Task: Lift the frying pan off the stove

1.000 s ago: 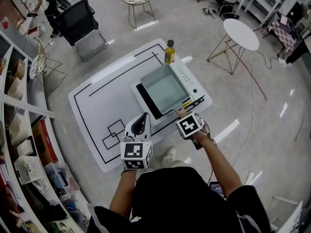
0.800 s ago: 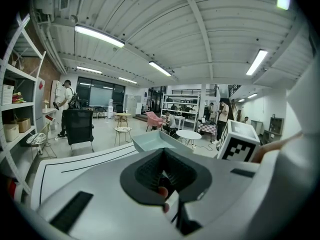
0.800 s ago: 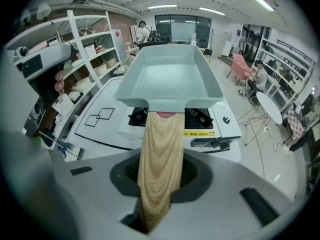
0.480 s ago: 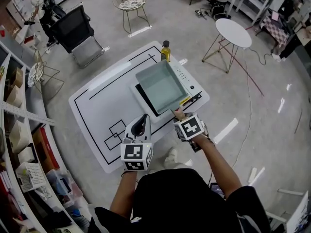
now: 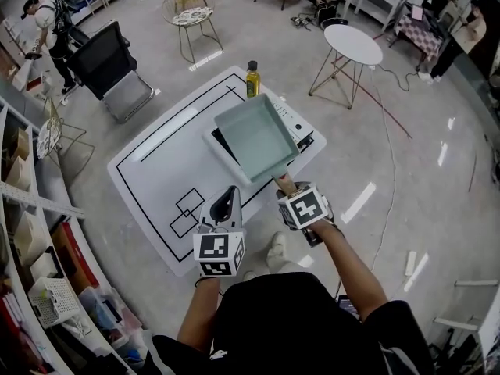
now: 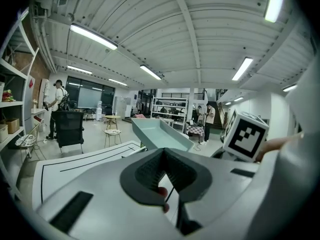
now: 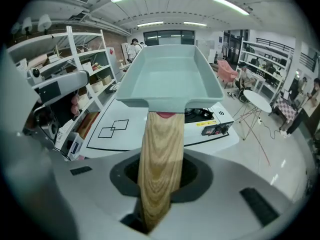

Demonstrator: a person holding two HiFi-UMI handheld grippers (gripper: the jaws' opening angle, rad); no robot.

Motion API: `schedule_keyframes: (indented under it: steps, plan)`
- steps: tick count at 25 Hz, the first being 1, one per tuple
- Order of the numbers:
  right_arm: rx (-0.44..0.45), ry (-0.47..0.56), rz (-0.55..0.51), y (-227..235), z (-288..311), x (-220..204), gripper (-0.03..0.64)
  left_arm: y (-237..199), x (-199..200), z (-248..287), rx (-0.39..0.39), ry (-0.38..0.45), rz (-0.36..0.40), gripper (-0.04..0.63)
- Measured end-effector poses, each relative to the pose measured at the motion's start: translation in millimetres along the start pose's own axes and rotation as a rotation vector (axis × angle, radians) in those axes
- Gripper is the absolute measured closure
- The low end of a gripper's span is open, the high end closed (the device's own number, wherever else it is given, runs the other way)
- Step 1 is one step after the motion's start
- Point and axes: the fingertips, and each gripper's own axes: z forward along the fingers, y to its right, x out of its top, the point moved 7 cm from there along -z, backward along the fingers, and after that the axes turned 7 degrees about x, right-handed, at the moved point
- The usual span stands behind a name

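My right gripper [image 5: 286,187] pinches the wooden handle [image 7: 160,154] of the square teal frying pan [image 5: 256,137], which hangs clear above the stove [image 5: 299,133] at the tabletop's [image 5: 164,162] right corner. The lift looks done to me. The left gripper [image 5: 226,201] is pressed together, empty and idle by the near edge.

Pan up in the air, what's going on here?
A person has a gripper in each hand. The right gripper is shut on the pan's wooden handle and holds the pan up above the stove, clear of it. The left gripper is shut and empty, over the near part of the table. A bottle stands behind the stove.
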Motion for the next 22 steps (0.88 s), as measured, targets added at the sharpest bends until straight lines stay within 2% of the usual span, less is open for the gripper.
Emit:
schedule_keyframes:
  steps: [17, 22]
  plan:
    - [-0.109, 0.123, 0.102, -91.5, -53.5, -51.2, 0.545, -1.2, -10.6, -97.1, -0.134, 0.046, 0.065, 0.586]
    - [-0.142, 0.161, 0.142, -106.4, -66.3, -60.0, 0.545, -2.1, -14.2, -112.2, -0.168, 0.048, 0.079, 0.586]
